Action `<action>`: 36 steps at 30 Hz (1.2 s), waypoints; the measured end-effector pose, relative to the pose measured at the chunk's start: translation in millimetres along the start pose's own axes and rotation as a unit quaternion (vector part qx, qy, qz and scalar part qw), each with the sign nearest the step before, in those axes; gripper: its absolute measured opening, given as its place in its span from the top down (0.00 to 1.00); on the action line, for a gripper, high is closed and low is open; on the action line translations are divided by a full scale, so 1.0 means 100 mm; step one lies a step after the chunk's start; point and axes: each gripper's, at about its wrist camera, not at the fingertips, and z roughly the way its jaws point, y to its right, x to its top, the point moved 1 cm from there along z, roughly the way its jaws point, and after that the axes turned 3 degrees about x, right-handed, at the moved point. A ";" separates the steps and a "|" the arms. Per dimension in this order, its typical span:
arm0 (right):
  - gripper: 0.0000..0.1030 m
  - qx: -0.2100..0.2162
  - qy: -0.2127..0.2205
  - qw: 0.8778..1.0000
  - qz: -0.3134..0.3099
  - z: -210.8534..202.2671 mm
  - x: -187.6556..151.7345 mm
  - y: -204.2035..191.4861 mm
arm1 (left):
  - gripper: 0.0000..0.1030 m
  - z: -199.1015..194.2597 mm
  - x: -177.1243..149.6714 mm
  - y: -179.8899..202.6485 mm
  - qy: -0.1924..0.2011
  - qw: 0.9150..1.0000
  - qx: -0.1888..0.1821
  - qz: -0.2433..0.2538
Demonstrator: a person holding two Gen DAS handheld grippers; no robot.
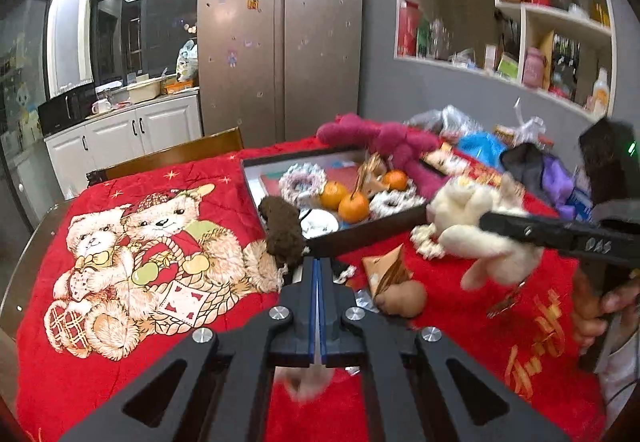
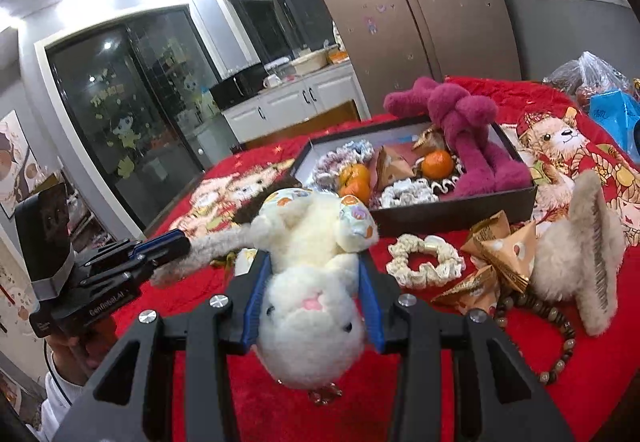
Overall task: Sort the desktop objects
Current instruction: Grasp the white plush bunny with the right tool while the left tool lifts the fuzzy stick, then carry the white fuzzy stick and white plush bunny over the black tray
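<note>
Right gripper clamped on white plush bunny, held above red cloth near black tray. Left gripper jaws pressed together, pinching a grey plush strip; tangerines in tray.

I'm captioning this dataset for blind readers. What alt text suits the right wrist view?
The right gripper clamps a white plush rabbit above a red blanket-covered table, while the left gripper pinches its grey ear. Behind sits a dark shallow box holding oranges, scrunchies and a magenta plush toy.
</note>
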 end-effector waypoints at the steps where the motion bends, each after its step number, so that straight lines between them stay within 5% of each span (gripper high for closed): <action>1: 0.59 0.000 -0.001 1.000 -0.001 0.00 0.00 0.00 | 1.00 -0.01 0.00 -0.01 -0.001 1.000 -0.003 -0.001; 7: 0.59 -0.003 -0.021 1.000 0.004 0.10 -0.03 0.02 | 0.98 0.18 -0.09 -0.01 -0.053 0.999 -0.009 0.002; 8: 0.59 -0.002 -0.025 1.000 0.004 0.11 -0.04 0.02 | 0.93 0.25 -0.13 -0.01 -0.078 0.997 -0.014 0.005; 10: 0.59 0.002 -0.032 0.999 0.007 0.14 -0.06 0.03 | 0.62 0.37 -0.22 -0.01 -0.128 0.991 -0.032 0.009; 16: 0.59 0.005 -0.038 0.999 0.001 0.17 -0.09 0.01 | 0.45 0.53 -0.37 0.00 -0.173 0.984 0.027 0.036; 20: 0.59 0.005 -0.044 0.999 -0.004 0.19 -0.10 -0.01 | 0.38 0.73 -0.52 -0.10 -0.226 0.971 0.059 0.045; 21: 0.59 0.006 -0.046 0.999 -0.005 0.20 -0.10 -0.01 | 0.32 0.72 -0.52 -0.13 -0.214 0.974 0.056 0.039; 24: 0.59 0.008 -0.049 0.999 -0.004 0.22 -0.10 -0.01 | 0.33 0.74 -0.54 -0.21 -0.210 0.977 0.037 0.017; 27: 0.59 0.008 -0.051 0.999 -0.004 0.22 -0.10 -0.01 | 0.70 0.70 -0.52 -0.25 -0.198 0.979 0.046 0.011; 36: 0.59 0.005 -0.042 0.999 -0.008 0.22 -0.10 -0.01 | 0.70 0.46 -0.30 -0.17 -0.125 0.990 0.068 0.015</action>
